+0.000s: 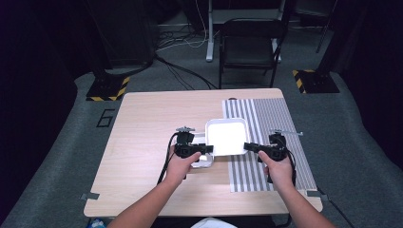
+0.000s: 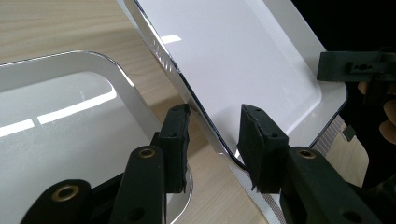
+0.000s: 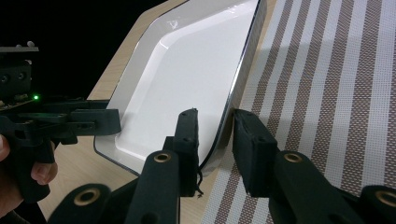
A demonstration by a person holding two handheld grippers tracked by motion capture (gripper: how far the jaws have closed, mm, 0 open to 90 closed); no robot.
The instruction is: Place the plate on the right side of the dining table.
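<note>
From the high view, the left gripper [image 1: 208,148] and the right gripper [image 1: 247,147] meet the near rim of a white square dish [image 1: 227,137] from opposite sides, so the dish sits between the two, its left part over bare wooden table [image 1: 147,128] and its right part over a striped placemat [image 1: 280,123]; a second, smaller white dish [image 1: 203,163] lies just under and behind the left gripper's tip, partly covered by the larger one. In the left gripper view, the square dish [image 2: 233,60] rises tilted ahead of the jaws, its rim edge running down between them; the right-hand pad [image 2: 256,140] lies against the rim while the left-hand pad [image 2: 176,140] stands a little off it, so the jaws look narrowed around the rim and I cannot tell if they truly pinch it; the lower dish [image 2: 60,112] lies off to the left of the jaws, and the other gripper [image 2: 357,67] shows beyond the far edge. In the right gripper view, the dish [image 3: 187,74] stands ahead and left, its wall dropping between the jaws; the inner pad [image 3: 189,140] sits inside the basin against the wall, the outer pad [image 3: 250,144] just beside it over the placemat [image 3: 336,93], jaws drawn close on the rim, and the left gripper [image 3: 109,122] shows at the opposite edge. To lift well, I judge both grips should seat deeper on the rim before rising, then rise level and together, so the glossy dish neither slips nor drags the dish beneath
</note>
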